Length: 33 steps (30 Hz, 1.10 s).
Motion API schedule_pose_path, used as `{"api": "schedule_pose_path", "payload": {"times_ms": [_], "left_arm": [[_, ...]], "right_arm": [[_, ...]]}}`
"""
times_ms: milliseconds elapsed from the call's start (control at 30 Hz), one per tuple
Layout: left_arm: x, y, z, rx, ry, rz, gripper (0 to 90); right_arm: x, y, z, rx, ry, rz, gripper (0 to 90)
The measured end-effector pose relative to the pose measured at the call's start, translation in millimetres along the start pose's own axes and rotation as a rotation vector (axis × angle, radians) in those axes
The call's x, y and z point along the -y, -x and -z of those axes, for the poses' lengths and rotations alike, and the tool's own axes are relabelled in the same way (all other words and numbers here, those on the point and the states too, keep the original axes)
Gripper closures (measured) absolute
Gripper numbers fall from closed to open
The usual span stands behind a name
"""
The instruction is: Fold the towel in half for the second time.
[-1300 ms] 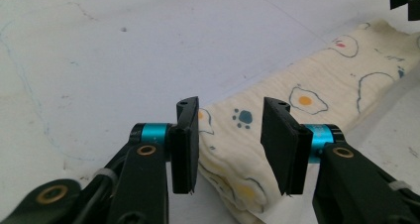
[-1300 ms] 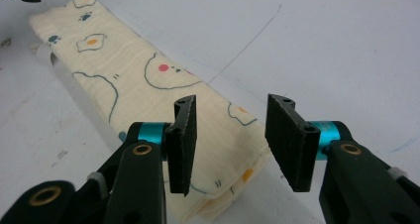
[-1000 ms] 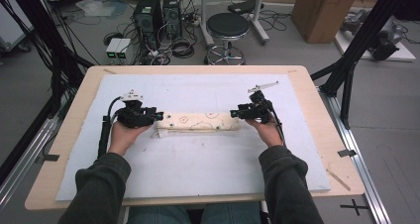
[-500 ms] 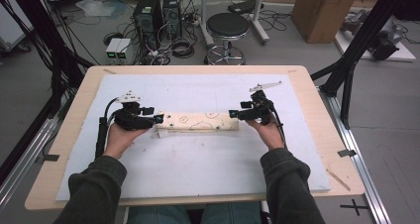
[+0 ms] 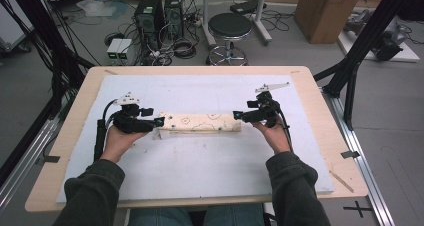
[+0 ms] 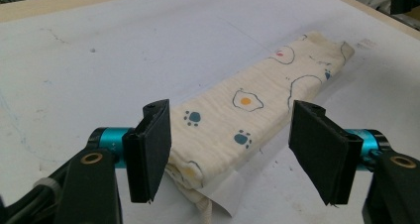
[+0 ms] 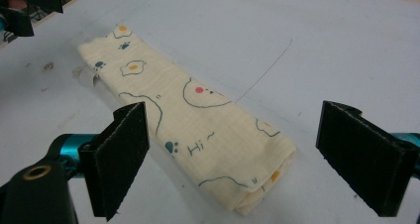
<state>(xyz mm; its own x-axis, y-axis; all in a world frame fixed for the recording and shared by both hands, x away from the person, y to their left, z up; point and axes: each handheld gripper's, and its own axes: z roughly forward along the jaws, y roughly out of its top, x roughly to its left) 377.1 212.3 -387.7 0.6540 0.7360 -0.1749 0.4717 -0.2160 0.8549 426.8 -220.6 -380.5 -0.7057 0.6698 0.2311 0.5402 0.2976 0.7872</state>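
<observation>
Item: folded cloth (image 5: 202,122), cream, crinkled weave, long flat rectangle, laid on the white mat (image 5: 200,161) between the two grippers. Left gripper (image 5: 159,122): jaws spread, having just been opening; the cloth's near end is seen between them, untouched by the pads. Right gripper (image 5: 237,115): likewise spread and just opened, the opposite end lying between. Fried-egg, paw-print and "Hi~" motifs are legible from the gripper views; a white label (image 6: 225,196) protrudes by the left jaw.

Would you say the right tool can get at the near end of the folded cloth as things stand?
Probably yes: the right tool stands open, its jaws having just been opening, with the end of the folded cloth between them and nothing blocking it.
</observation>
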Motion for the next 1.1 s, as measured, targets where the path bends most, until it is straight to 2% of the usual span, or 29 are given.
{"api": "schedule_pose_path", "payload": {"times_ms": [367, 767, 867, 1100], "left_arm": [[1.9, 2.8, 5.1, 0.0, -0.005, -0.015, 33.2], [2.1, 6.7, 7.6, 0.011, -0.005, -0.029, 33.3], [2.6, 8.0, 8.4, 0.012, -0.008, -0.036, 33.3], [10.0, 7.9, 11.5, 0.009, -0.01, -0.04, 33.4]], "right_arm": [[0.6, -5.4, -0.2, -0.001, -0.023, 0.019, 12.3], [0.7, -8.6, 4.2, 0.007, -0.013, 0.033, 12.3], [1.4, -11.3, 4.3, 0.009, -0.025, 0.039, 12.3], [1.3, -15.1, 6.9, 0.002, -0.019, 0.047, 12.3]]}}
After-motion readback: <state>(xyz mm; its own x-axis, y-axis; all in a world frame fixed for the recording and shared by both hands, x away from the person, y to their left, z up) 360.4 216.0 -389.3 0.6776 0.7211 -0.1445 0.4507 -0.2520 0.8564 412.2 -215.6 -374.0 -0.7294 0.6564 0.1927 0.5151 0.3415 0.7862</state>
